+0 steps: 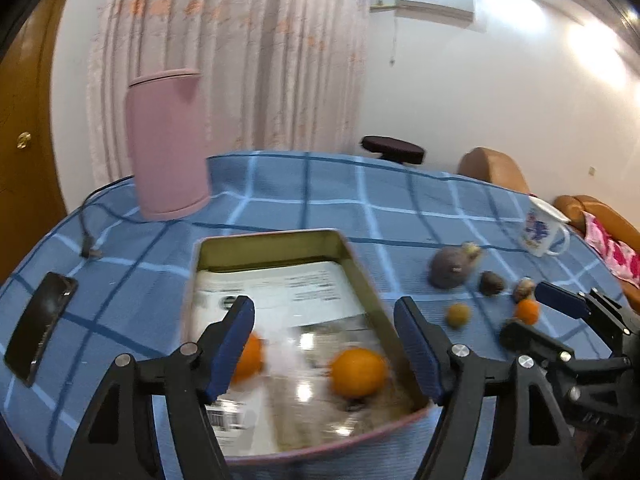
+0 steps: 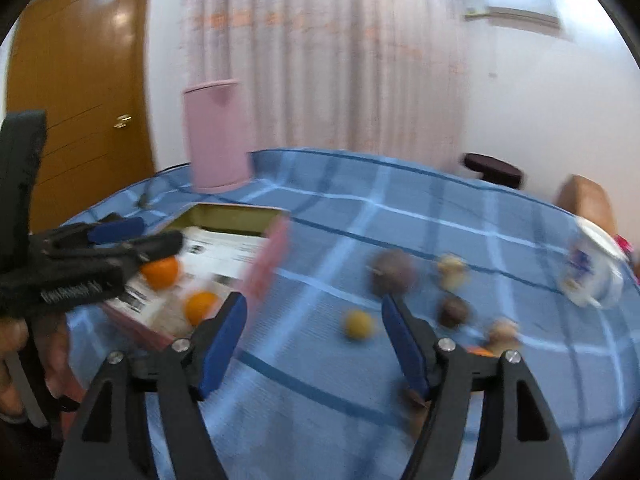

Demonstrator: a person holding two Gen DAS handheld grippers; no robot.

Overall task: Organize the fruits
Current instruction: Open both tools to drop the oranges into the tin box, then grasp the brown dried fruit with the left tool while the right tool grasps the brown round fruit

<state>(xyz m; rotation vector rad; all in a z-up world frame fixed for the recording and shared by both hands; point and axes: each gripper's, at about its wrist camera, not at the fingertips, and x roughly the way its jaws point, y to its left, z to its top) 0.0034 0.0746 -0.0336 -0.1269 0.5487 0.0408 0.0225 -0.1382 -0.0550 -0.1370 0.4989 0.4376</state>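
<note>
A pink metal tin lined with paper sits on the blue checked cloth and holds two oranges. My left gripper is open and empty above the tin. To the right on the cloth lie a small yellow fruit, a small orange, a purple round fruit, a dark one and pale ones. My right gripper is open and empty, near these fruits.
A tall pink container stands at the back left of the table. A black phone and a cable end lie at the left. A white mug stands at the right edge. A stool and sofa lie beyond.
</note>
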